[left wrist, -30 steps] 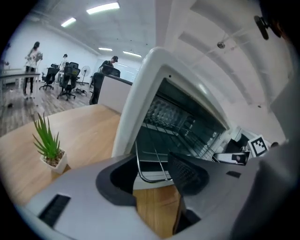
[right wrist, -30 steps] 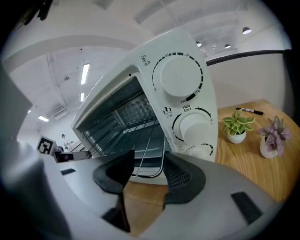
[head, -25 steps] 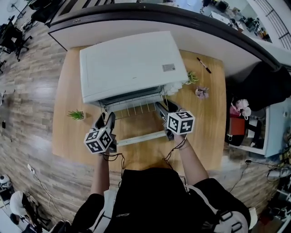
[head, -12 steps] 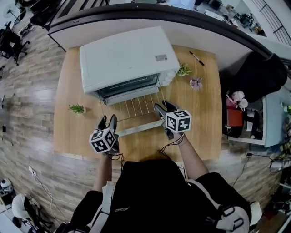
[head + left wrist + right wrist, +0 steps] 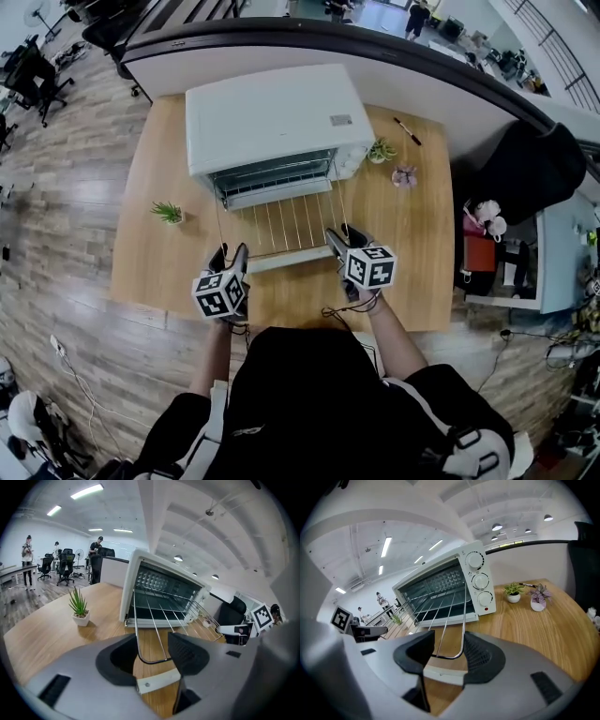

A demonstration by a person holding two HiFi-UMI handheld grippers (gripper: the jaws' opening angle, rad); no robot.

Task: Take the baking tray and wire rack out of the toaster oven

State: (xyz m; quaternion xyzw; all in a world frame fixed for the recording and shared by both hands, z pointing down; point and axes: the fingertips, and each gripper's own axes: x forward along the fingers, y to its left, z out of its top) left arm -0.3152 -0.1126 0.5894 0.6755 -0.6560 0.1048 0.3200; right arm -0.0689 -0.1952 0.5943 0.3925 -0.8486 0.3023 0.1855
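Observation:
The white toaster oven [image 5: 277, 117] stands at the back of the wooden table [image 5: 150, 272] with its door dropped open. The wire rack [image 5: 281, 225] juts far out of its mouth, its back end still inside. My left gripper [image 5: 228, 251] is shut on the rack's front left corner [image 5: 137, 654], and my right gripper [image 5: 341, 232] is shut on the front right corner [image 5: 461, 653]. Each pair of jaws stands wide, with the side wire and the neighbouring wire between the pads. The door's white handle bar [image 5: 291, 260] lies just under the jaws. I cannot make out a baking tray inside the oven.
A small spiky plant [image 5: 169, 213] stands left of the oven. At the right are two little potted plants [image 5: 380, 148] [image 5: 405, 175] and a pen [image 5: 407, 131]. The table's near edge runs just below my grippers. A dark chair [image 5: 534, 169] is off the right side.
Both grippers have drawn back toward the person with the rack held in them. The rack has slid further out of the oven over the open door.

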